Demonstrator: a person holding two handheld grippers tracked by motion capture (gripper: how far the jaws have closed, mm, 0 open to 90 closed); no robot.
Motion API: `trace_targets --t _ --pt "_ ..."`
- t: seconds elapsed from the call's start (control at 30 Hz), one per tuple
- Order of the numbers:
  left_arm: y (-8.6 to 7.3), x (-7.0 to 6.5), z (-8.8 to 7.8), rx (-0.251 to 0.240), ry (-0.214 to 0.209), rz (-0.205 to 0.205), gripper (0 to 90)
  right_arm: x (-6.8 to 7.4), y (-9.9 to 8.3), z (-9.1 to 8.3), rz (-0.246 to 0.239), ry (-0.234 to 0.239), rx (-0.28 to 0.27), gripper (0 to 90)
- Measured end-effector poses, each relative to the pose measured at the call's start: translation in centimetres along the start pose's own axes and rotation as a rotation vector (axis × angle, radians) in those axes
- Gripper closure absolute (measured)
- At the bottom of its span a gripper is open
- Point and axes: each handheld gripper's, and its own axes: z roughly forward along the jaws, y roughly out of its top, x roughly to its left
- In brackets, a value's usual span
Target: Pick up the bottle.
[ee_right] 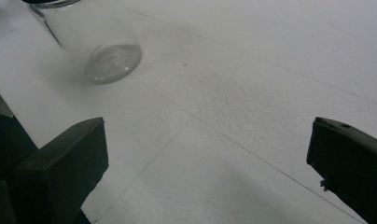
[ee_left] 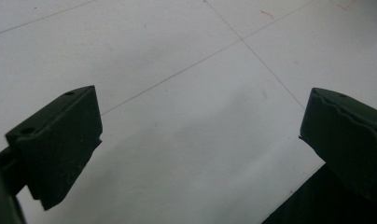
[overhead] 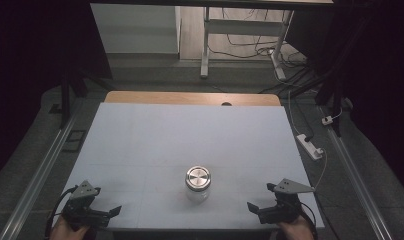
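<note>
A clear glass jar [overhead: 197, 186] with a round metal lid [overhead: 198, 176] stands upright near the front middle of the white table [overhead: 190, 135]. In the right gripper view the jar [ee_right: 95, 44] sits at the upper left, well beyond the jaws. My left gripper [overhead: 111, 207] rests at the front left corner, jaws wide apart over bare table. My right gripper [overhead: 260, 197] is at the front right, also open with nothing between its jaws. The left gripper [ee_left: 200, 144] and right gripper [ee_right: 207, 158] each show a wide empty gap.
A wooden strip [overhead: 192, 98] runs along the table's far edge. A white power strip [overhead: 310, 146] and cables lie on the floor at the right. A white desk frame [overhead: 242, 35] stands beyond the table. Metal rails [overhead: 40, 175] flank both sides.
</note>
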Motion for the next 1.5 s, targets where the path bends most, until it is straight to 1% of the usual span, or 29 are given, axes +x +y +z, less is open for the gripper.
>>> trace_targets --t 0.27,0.67,0.93,1.07,1.17,1.37,1.5 --pt "0.0 -0.1 0.1 0.006 -0.010 0.012 0.5 0.5 0.4 0.4 -0.018 0.025 -0.018 0.0" --pt "0.1 -0.1 0.1 0.012 -0.016 0.019 0.9 1.5 1.1 1.4 -0.079 0.050 -0.014 0.0" --pt "0.1 -0.1 0.2 0.016 -0.019 0.022 1.2 2.1 1.4 2.1 -0.103 0.068 0.001 0.0" --pt "0.1 -0.1 0.2 0.016 -0.020 0.021 1.2 2.3 1.5 2.4 -0.118 0.078 -0.001 0.0" --pt "0.1 -0.1 0.2 0.016 -0.022 0.021 1.2 2.4 1.6 2.6 -0.119 0.087 -0.003 0.0" --pt "0.1 -0.1 0.2 0.016 -0.023 0.019 1.3 2.8 2.0 3.2 -0.124 0.127 -0.028 0.0" --pt "0.1 -0.1 0.2 0.018 -0.023 0.020 1.3 3.2 2.2 3.9 -0.133 0.153 -0.030 0.0"
